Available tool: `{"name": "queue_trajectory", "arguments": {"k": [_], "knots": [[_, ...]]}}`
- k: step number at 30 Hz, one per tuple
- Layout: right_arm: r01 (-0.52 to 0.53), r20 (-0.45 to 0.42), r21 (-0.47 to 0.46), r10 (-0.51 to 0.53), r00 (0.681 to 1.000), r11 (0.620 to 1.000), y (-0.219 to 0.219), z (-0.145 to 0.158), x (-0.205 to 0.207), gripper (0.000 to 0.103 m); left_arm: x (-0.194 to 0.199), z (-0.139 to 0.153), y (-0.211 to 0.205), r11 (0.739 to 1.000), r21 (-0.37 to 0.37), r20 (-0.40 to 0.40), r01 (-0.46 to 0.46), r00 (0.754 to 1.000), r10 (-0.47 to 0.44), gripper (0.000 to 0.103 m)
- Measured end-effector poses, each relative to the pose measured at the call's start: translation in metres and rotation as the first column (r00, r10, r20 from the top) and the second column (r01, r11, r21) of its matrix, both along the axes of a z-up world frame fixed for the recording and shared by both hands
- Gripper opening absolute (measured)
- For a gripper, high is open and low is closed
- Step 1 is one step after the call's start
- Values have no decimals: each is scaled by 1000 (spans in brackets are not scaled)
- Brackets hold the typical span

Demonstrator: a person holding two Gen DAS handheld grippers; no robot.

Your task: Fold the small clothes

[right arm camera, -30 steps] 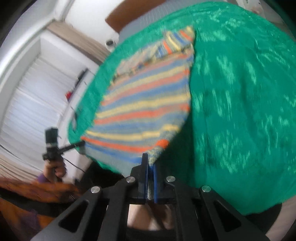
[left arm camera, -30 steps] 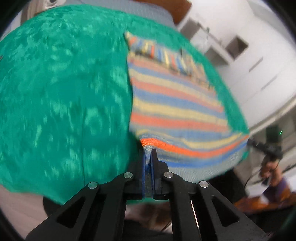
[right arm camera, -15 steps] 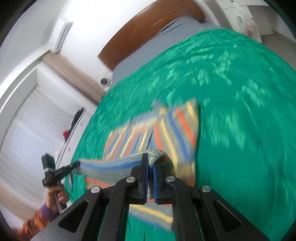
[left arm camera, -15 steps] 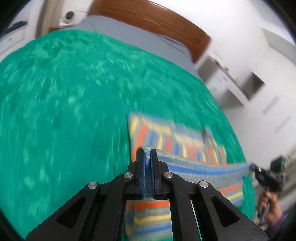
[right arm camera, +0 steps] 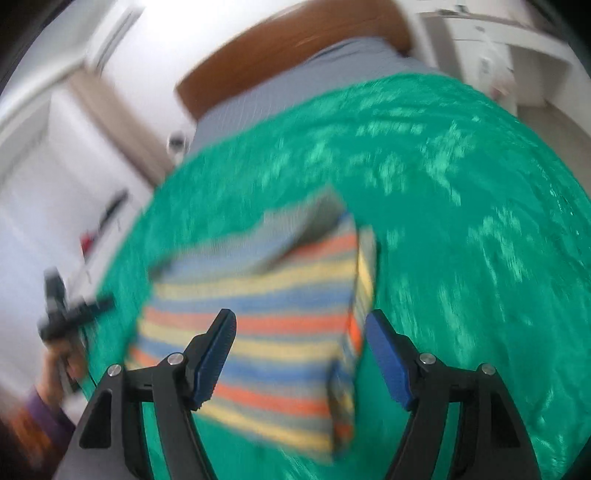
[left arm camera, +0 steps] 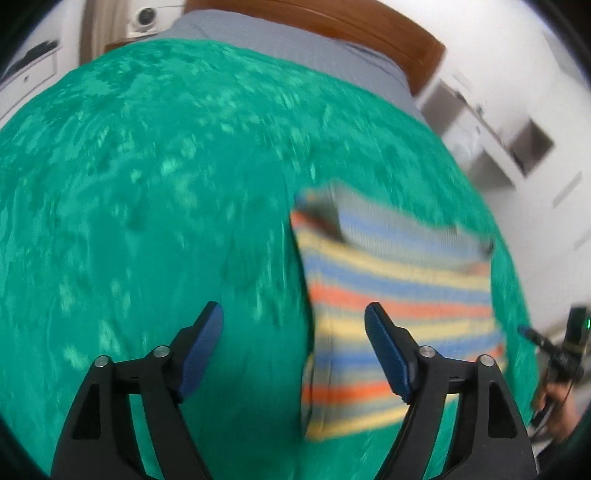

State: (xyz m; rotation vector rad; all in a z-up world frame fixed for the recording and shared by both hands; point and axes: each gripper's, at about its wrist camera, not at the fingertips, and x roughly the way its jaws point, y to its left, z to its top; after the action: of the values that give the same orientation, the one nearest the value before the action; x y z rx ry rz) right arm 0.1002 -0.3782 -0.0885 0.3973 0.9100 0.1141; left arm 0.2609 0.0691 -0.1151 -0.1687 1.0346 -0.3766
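both tools, left (left arm camera: 293, 325) and right (right arm camera: 301, 330), just spread wide, empty, over blurred, seemingly folded striped garment (left arm camera: 399, 295)

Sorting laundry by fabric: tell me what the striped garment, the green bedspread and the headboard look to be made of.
Striped garment: looks like a soft knit, matte, with fine ribbing on its grey inner face; blur leaves the fibre open.
Green bedspread: probably a plush or jacquard textile, since pale patches shimmer across it.
Headboard: seemingly wood or wood veneer, smooth warm brown with a slight sheen.
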Motion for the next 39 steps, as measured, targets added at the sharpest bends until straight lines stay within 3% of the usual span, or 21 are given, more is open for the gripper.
{"name": "queue_trajectory", "arguments": {"k": [3, 6, 8, 10, 12, 13, 14, 15, 16, 17, 18, 24, 28, 31, 34, 36, 37, 38, 39], "knots": [[-30, -66, 5, 31, 997, 1000, 8, -31, -19, 73, -25, -22, -17, 994, 87, -15, 70, 997, -69, 82], [0, -108, 19, 2, 994, 1000, 10, -49, -34, 71, -48, -35, -24, 984, 160, -17, 79, 997, -77, 82], [42, -102, 71, -35, 994, 997, 6, -54, -46, 72, -54, -36, -17, 992, 110, -13, 53, 999, -52, 84], [72, -94, 174, -56, 994, 982, -3, -56, -53, 72, -51, -34, -9, 1000, 12, -18, 11, 1000, -11, 93], [95, -93, 239, -74, 993, 966, -9, -60, -50, 72, -42, -39, -10, 999, -42, -43, -21, 999, 19, 92], [104, -100, 267, -80, 992, 958, -10, -64, -44, 73, -34, -44, -14, 998, -50, -65, -32, 997, 29, 86], [107, -113, 293, -77, 991, 950, -10, -68, -37, 72, -31, -47, -20, 998, -49, -74, -32, 997, 28, 50], [111, -124, 313, -76, 989, 943, -8, -73, -30, 62, -27, -51, -29, 1000, -5, -74, -25, 997, 25, 11], [118, -132, 319, -79, 988, 940, -8, -75, -25, 32, -30, -52, -36, 1000, 8, -82, -11, 997, 12, 8], [127, -142, 312, -86, 986, 942, -7, -78, -23, 13, -31, -52, -39, 1000, 22, -86, -6, 996, 7, 7], [144, -153, 304, -101, 983, 942, -7, -78, -24, 11, -33, -49, -40, 999, 35, -74, 5, 997, -2, 6], [72, -157, 293, -26, 987, 953, -6, -55, -56, 10, -51, -29, -22, 992, 28, -75, 123, 990, -120, 5], [15, -182, 313, 44, 982, 950, -2, -42, -91, 10, -95, -20, -7, 973, 30, -111, 229, 968, -225, 5], [-3, -212, 334, 78, 974, 943, 4, -46, -126, 10, -130, -33, -5, 962, 52, -153, 267, 954, -256, 5], [-6, -258, 319, 93, 962, 948, 10, -66, -153, 12, -145, -41, -10, 957, 101, -124, 272, 958, -260, 11], [24, -277, 316, 68, 958, 949, 4, -72, -159, 18, -149, -38, -9, 961, 95, -114, 261, 961, -250, 22], [45, -281, 324, 51, 958, 945, -2, -71, -158, 27, -149, -34, -7, 965, 90, -110, 247, 965, -236, 29], [67, -280, 326, 29, 959, 943, -7, -68, -159, 32, -149, -27, -3, 969, 98, -92, 225, 972, -216, 47], [85, -271, 317, 4, 962, 945, -14, -61, -162, 44, -152, -22, 2, 972, 104, -70, 209, 977, -203, 63]]}}
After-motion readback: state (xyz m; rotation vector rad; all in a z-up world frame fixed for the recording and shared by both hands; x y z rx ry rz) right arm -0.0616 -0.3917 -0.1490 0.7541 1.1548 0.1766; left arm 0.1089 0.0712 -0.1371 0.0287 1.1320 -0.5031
